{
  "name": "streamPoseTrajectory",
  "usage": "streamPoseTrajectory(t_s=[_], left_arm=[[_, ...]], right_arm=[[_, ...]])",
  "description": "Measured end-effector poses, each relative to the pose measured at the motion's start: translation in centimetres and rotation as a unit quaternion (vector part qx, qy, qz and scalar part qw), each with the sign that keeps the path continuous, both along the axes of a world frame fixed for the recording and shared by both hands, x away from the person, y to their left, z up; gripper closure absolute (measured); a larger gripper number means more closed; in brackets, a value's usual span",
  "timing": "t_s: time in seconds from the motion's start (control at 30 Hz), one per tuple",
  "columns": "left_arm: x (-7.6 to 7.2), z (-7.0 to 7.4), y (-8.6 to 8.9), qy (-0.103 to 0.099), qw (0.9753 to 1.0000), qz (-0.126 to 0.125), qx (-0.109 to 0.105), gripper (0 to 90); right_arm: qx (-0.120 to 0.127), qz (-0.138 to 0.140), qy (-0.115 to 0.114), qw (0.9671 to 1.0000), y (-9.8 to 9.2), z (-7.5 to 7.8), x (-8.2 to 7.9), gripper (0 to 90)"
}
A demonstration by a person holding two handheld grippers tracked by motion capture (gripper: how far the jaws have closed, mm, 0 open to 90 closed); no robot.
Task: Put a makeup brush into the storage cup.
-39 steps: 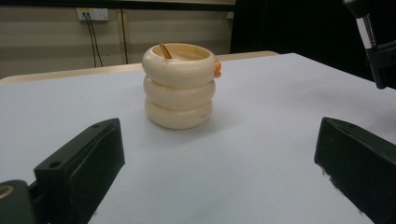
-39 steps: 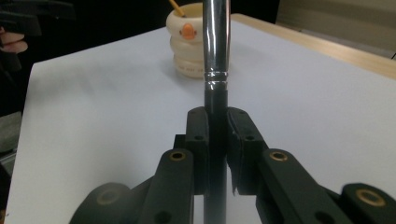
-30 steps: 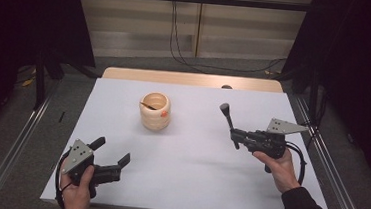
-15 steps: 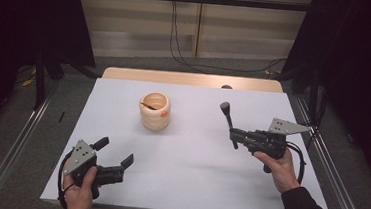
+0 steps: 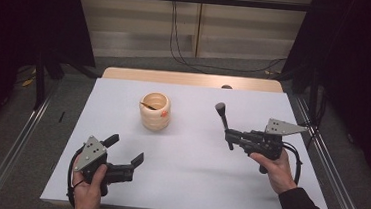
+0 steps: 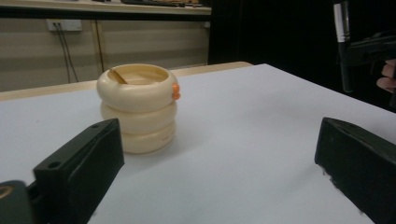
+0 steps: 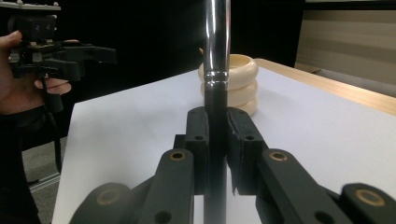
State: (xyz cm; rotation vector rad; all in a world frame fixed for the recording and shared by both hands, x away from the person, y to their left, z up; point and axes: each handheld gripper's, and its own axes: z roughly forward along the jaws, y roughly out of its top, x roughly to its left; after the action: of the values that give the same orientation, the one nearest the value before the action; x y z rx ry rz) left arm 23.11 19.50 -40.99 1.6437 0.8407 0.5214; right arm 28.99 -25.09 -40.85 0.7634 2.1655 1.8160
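A cream ribbed holder (image 5: 154, 111) (image 6: 137, 107) (image 7: 233, 84) stands upright left of the table's middle, with a thin stick leaning inside it and an orange spot on its rim. My right gripper (image 5: 228, 135) (image 7: 217, 140) is shut on a slim tool (image 5: 222, 120) (image 7: 216, 56) with a dark handle, a shiny metal collar and a dark rounded tip; the tool stands upright, right of the holder and apart from it. My left gripper (image 5: 125, 150) (image 6: 219, 172) is open and holds nothing, low over the front left of the table and aimed at the holder.
The white table top (image 5: 193, 175) has a wooden strip (image 5: 190, 79) along its far edge. Metal rails (image 5: 14, 156) run on the floor along both sides. Cables hang down the back wall (image 5: 179, 29).
The left gripper has shifted slightly near the front edge and is still open. The right gripper holds the tool in about the same place.
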Motion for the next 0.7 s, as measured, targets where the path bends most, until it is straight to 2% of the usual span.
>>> streamPoseTrajectory(t_s=[0.13, 0.17, 0.33, 0.4, 0.57, 0.7], left_arm=[[0.3, 0.4, -1.1, -0.005, 0.9997, -0.022, 0.000, 2.5], [0.3, 0.5, -1.5, -0.003, 0.9998, -0.019, -0.002, 2.6], [0.7, 1.0, -2.9, -0.012, 0.9991, -0.041, -0.004, 2.1], [0.8, 1.2, -3.4, -0.013, 0.9988, -0.046, -0.010, 2.1], [1.1, 1.7, -5.0, -0.022, 0.9970, -0.075, -0.003, 0.8], [1.3, 1.9, -5.8, -0.024, 0.9964, -0.082, 0.002, 1.2]], right_arm=[[-0.003, 0.005, 0.002, 1.0000, 0.4, 0.0, 0.0, 79.3], [-0.005, 0.007, 0.001, 1.0000, 0.6, -0.1, -0.1, 79.3], [-0.010, 0.016, 0.000, 0.9998, 1.2, -0.1, -0.2, 79.3], [-0.009, 0.018, -0.001, 0.9998, 1.3, -0.1, -0.3, 79.3], [-0.011, 0.024, -0.002, 0.9997, 1.7, -0.1, -0.3, 79.3], [-0.011, 0.030, -0.001, 0.9995, 2.1, -0.1, -0.4, 79.3]])
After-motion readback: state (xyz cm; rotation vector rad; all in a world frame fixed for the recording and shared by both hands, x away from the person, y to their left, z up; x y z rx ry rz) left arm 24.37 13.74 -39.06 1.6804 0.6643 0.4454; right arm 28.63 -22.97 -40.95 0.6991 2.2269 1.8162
